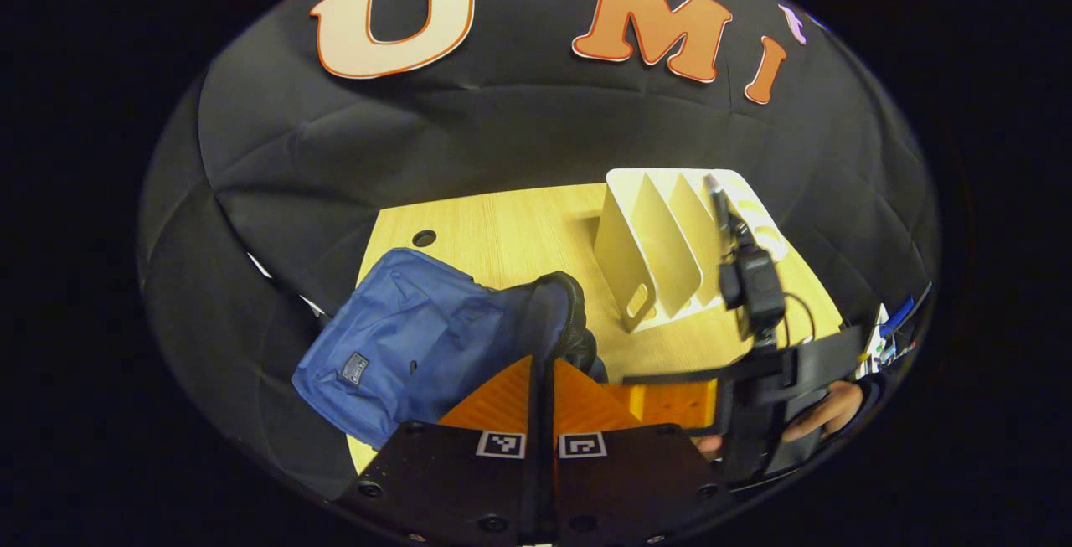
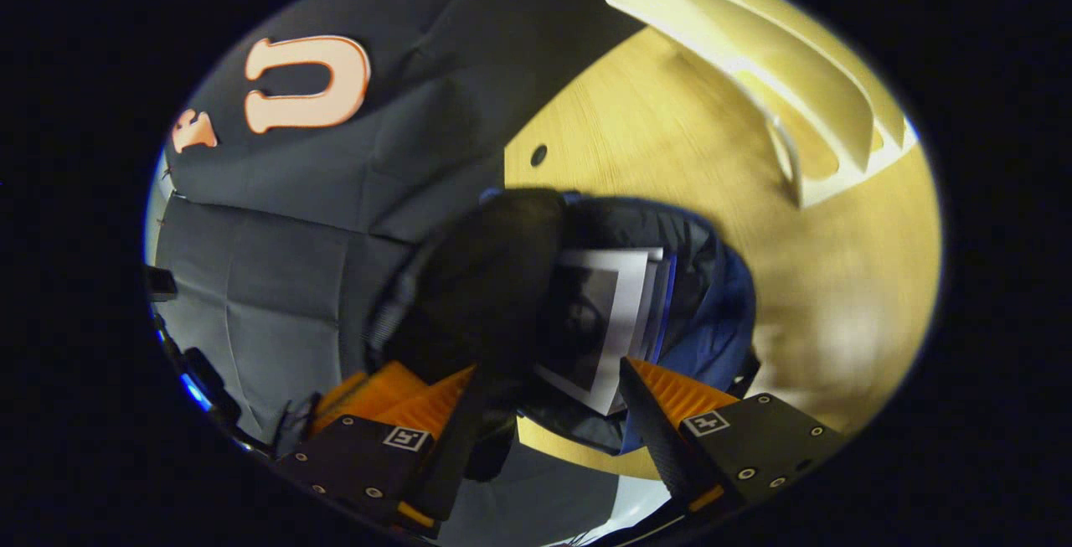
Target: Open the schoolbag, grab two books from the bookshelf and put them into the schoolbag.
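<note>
Books [image 2: 615, 312] sit upright inside open schoolbag [image 2: 703, 321], at 12 o'clock just beyond my right gripper [image 2: 548, 388], long axis running toward me. Right jaws spread wide, holding nothing. Left gripper [image 1: 542, 392] jaws pinched together at schoolbag rim; grip on fabric: cannot tell. Bookshelf [image 1: 662, 254] at 1 o'clock on bench [image 1: 502, 233], slots bare. Judgement: both books in.

The schoolbag [image 1: 402, 346] is made of matt blue woven cloth, softly creased, with a darker padded rim at its opening. The books [image 2: 615, 317] seen inside it in the right gripper view are of smooth paper with a slight sheen. The table [image 1: 511, 233] is finished in pale, smooth wood grain. The bookshelf [image 1: 662, 245] on the far right looks like smooth, matt cream plastic. The booth wall is of matt, wrinkled black cloth.
</note>
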